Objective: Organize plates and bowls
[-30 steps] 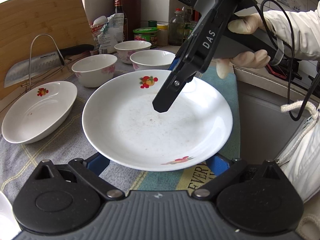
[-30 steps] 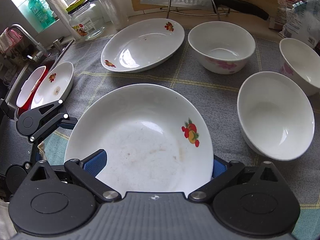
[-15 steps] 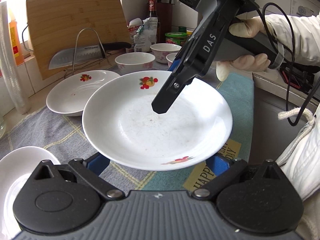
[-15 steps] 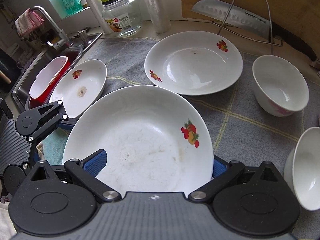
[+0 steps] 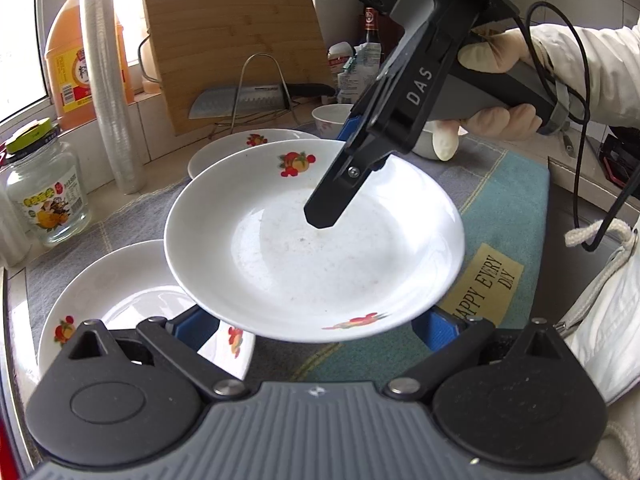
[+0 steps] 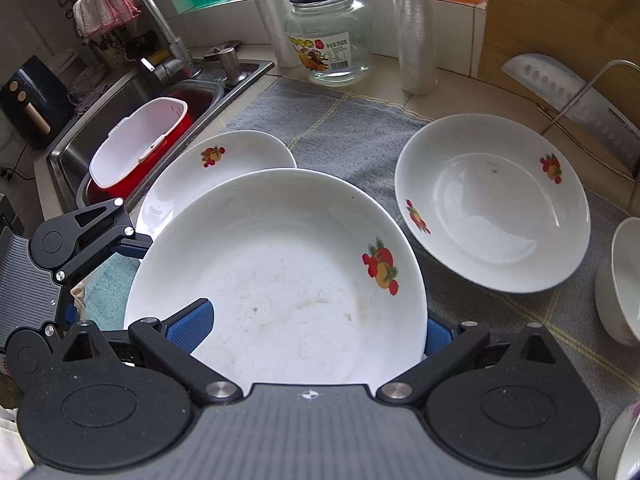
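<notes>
a large white plate [image 5: 316,248] with fruit prints is held in the middle of both views, lifted clear of the grey cloth [image 6: 344,120] on the desk [image 6: 452,92]. it is carried by two pairs of tongs at once. the left tongs [image 5: 316,326] are seen at the bottom of the left wrist view, set wide, with blue pads [image 5: 196,326] against the near rim on either side. the right tongs [image 6: 316,330] are seen at the bottom of the right wrist view, likewise set wide across the opposite rim; in the left view one black finger is seen reaching over the plate from the upper right, gripped by a gloved hand [image 5: 492,92].

the relation that matters, as judged: a second plate [image 6: 224,160] lies on the cloth just beyond and below the carried plate, toward the upper left of the right view, and partly under it at lower left in the left view. the carried plate is roughly level and overlaps it without touching. stacking there is the likely next step.

room is tight on that side: the sink [image 6: 132,92] edge with a red-and-white tub [image 6: 136,148] sits just left of the lower plate. a third plate [image 6: 492,204] is at right, well apart, and a bowl [image 6: 620,280] lies at the far right edge. a glass jar [image 6: 332,36] stands behind.
</notes>
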Demonstrator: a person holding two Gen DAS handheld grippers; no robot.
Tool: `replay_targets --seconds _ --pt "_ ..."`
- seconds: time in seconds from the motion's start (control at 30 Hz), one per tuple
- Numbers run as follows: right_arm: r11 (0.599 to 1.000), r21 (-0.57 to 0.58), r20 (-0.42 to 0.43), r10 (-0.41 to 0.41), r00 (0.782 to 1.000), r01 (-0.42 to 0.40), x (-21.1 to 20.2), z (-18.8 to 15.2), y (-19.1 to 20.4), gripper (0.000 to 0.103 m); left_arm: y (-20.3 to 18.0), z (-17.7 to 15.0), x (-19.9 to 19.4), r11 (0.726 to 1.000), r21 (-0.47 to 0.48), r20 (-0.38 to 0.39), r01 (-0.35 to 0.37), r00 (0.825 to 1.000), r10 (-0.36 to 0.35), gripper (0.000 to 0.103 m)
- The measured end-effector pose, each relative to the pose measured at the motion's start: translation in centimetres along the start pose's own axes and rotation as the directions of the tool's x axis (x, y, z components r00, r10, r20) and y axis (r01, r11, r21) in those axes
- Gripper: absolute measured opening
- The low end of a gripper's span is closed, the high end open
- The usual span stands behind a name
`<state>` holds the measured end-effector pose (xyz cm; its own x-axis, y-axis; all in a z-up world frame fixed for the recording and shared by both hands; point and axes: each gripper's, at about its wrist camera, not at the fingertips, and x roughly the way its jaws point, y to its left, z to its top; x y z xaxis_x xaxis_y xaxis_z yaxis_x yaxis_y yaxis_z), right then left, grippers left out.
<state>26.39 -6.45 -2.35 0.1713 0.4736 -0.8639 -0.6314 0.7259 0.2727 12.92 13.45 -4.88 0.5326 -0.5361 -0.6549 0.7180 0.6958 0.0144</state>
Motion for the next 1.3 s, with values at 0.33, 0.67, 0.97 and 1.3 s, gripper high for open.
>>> replay_targets --seconds 0.33,0.67,0.97,1.3 --pt "0.996 -0.081 -0.038 0.041 0.998 -0.044 3.3 3.6 2.6 0.103 2.5 -1.8 -1.4 0.996 -0.061 -0.015 -0.070 0.998 0.069 0.101" --pt "0.991 -0.117 -0.081 0.054 0.995 -0.063 6.0 5.9 3.3 0.103 4.3 -2.6 -1.5 0.989 -0.116 -0.027 -0.095 0.995 0.092 0.101" --pt "0.990 -0.127 -0.101 0.053 0.994 -0.066 7.1 6.8 3.4 0.103 5.2 -2.8 -1.2 0.986 -0.138 -0.036 -0.098 0.995 0.094 0.101" --pt "0.990 -0.132 -0.112 0.039 0.993 -0.054 7.7 7.3 3.6 0.103 5.9 -2.7 -1.1 0.983 -0.157 -0.042 -0.092 0.995 0.087 0.101"
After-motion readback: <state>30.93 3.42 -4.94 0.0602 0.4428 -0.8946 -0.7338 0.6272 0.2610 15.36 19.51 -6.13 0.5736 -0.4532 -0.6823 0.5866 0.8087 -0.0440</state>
